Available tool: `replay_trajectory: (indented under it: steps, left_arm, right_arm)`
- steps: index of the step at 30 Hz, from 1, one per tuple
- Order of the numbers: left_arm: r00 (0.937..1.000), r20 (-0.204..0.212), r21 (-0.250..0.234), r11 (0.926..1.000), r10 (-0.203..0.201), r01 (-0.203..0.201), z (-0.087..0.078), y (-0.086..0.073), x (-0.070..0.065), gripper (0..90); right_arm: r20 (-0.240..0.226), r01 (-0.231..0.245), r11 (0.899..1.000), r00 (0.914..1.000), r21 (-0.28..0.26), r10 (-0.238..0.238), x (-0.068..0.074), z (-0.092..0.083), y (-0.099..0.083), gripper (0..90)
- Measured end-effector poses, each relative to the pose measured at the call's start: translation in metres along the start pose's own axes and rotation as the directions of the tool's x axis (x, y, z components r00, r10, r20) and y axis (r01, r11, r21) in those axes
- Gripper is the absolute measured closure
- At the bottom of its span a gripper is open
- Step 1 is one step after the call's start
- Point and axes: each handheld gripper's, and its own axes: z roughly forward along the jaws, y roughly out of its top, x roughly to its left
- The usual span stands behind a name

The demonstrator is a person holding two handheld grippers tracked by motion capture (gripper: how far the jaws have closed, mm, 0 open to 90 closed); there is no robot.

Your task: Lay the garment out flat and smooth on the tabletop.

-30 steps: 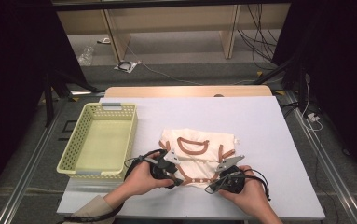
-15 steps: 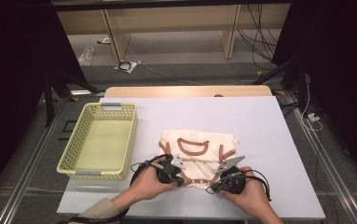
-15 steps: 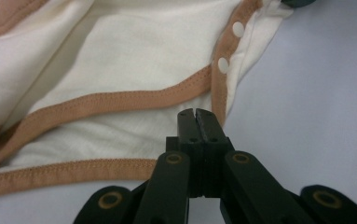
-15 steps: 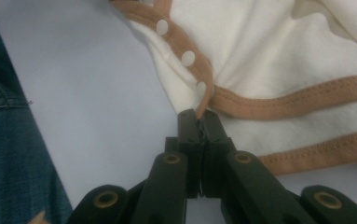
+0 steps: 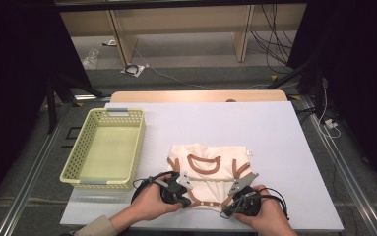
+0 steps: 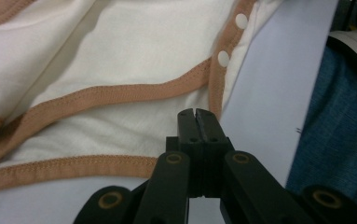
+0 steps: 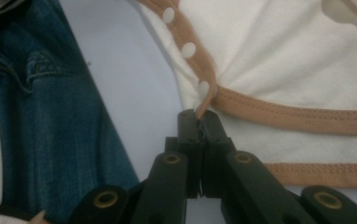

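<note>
1. I see the cream baby bodysuit (image 5: 206, 173) w/ brown trim lying flat on the white table (image 5: 284, 147), near its front edge, just R of the yellow basket (image 5: 105, 147).
2. My left gripper (image 6: 197, 114): jaws pressed together, just finished closing. In the left gripper view the tips sit at the bodysuit's bottom corner by the brown hem (image 6: 83, 165); I can't tell whether any cloth is caught between them.
3. My right gripper (image 7: 198, 117): jaws have just closed too, clamped on the brown trim strip (image 7: 288, 114) right below the 3 white snaps (image 7: 188, 49); fabric bunches at the tips.
4. High view: both hands sit at the garment's near edge, left gripper at the L corner, right gripper at the R corner.
5. Blue denim (image 7: 50, 121) shows beside the table edge in both gripper views.
</note>
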Motion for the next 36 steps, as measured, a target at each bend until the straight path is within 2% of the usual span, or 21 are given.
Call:
replay_trajectory:
  steps: [10, 13, 14, 15, 16, 18, 20, 21, 22, 24, 26, 27, 29, 31, 33, 35, 36]
  left_arm:
    - [0.9987, 0.043, 0.023, 0.9993, 0.029, -0.030, 0.000, -0.006, -0.018, 89.3]
    - [0.9983, 0.044, 0.016, 0.9991, 0.038, -0.039, -0.003, -0.007, -0.020, 88.8]
    - [0.9980, 0.046, 0.010, 0.9990, 0.042, -0.043, -0.005, -0.006, -0.019, 87.9]
    - [0.9981, 0.054, -0.001, 0.9996, 0.030, -0.030, -0.008, -0.006, -0.018, 84.1]
    - [0.9981, 0.060, -0.010, 0.9998, 0.016, -0.015, -0.013, -0.006, -0.016, 77.0]
    - [0.9995, 0.030, -0.056, 0.9984, 0.013, -0.011, -0.021, -0.004, -0.011, 67.5]
    - [0.9998, -0.018, -0.102, 0.9948, -0.005, 0.004, -0.030, -0.001, -0.002, 60.4]
    - [0.9992, -0.028, -0.130, 0.9913, -0.028, 0.024, -0.033, 0.001, 0.003, 57.3]
    - [0.9978, -0.042, -0.158, 0.9865, -0.052, 0.044, -0.036, 0.003, 0.010, 53.7]
    - [0.9911, -0.103, -0.202, 0.9774, -0.084, 0.062, -0.039, 0.007, 0.024, 50.1]
    - [0.9775, -0.172, -0.227, 0.9706, -0.122, 0.081, -0.036, 0.012, 0.039, 49.0]
    - [0.9699, -0.201, -0.232, 0.9687, -0.137, 0.089, -0.034, 0.014, 0.047, 48.3]
    - [0.9601, -0.227, -0.223, 0.9683, -0.164, 0.113, -0.025, 0.018, 0.061, 47.0]
    - [0.9520, -0.249, -0.205, 0.9704, -0.179, 0.129, -0.015, 0.020, 0.074, 47.2]
    - [0.9521, -0.244, -0.182, 0.9730, -0.185, 0.142, -0.007, 0.019, 0.082, 48.4]
    - [0.9604, -0.203, -0.165, 0.9734, -0.191, 0.158, -0.003, 0.017, 0.084, 49.1]
    - [0.9639, -0.188, -0.158, 0.9745, -0.188, 0.160, -0.003, 0.016, 0.085, 49.1]
  right_arm:
    - [-0.063, 0.032, 0.998, 0.9976, 0.047, -0.029, 0.011, -0.005, -0.008, 89.3]
    - [-0.076, 0.026, 0.999, 0.9969, 0.038, -0.023, 0.011, -0.007, -0.009, 84.9]
    - [-0.082, 0.018, 0.999, 0.9965, 0.026, -0.016, 0.011, -0.010, -0.010, 83.0]
    - [-0.081, 0.012, 1.000, 0.9967, 0.008, -0.011, 0.009, -0.013, -0.010, 80.7]
    - [-0.069, -0.001, 1.000, 0.9976, -0.012, 0.000, 0.008, -0.017, -0.010, 78.9]
    - [-0.032, -0.018, 0.997, 0.9994, -0.081, 0.015, 0.001, -0.027, -0.010, 75.9]
    - [0.010, -0.067, 0.984, 0.9976, -0.166, 0.069, -0.007, -0.037, -0.009, 72.5]
    - [0.037, -0.079, 0.976, 0.9954, -0.204, 0.088, -0.012, -0.041, -0.008, 70.3]
    - [0.066, -0.089, 0.967, 0.9919, -0.239, 0.108, -0.017, -0.043, -0.007, 68.0]
    - [0.135, -0.123, 0.950, 0.9768, -0.286, 0.167, -0.028, -0.045, -0.004, 65.9]
    - [0.181, -0.144, 0.940, 0.9614, -0.308, 0.207, -0.040, -0.041, 0.000, 61.7]
    - [0.199, -0.156, 0.937, 0.9538, -0.311, 0.225, -0.046, -0.039, 0.002, 61.2]
    - [0.223, -0.191, 0.929, 0.9370, -0.318, 0.269, -0.058, -0.033, 0.007, 59.5]
    - [0.241, -0.204, 0.928, 0.9278, -0.313, 0.285, -0.067, -0.028, 0.012, 59.3]
    - [0.257, -0.201, 0.931, 0.9242, -0.304, 0.283, -0.075, -0.024, 0.016, 60.9]
    - [0.280, -0.193, 0.936, 0.9191, -0.293, 0.277, -0.081, -0.020, 0.018, 63.5]
    - [0.276, -0.201, 0.932, 0.9174, -0.300, 0.287, -0.085, -0.018, 0.019, 64.6]
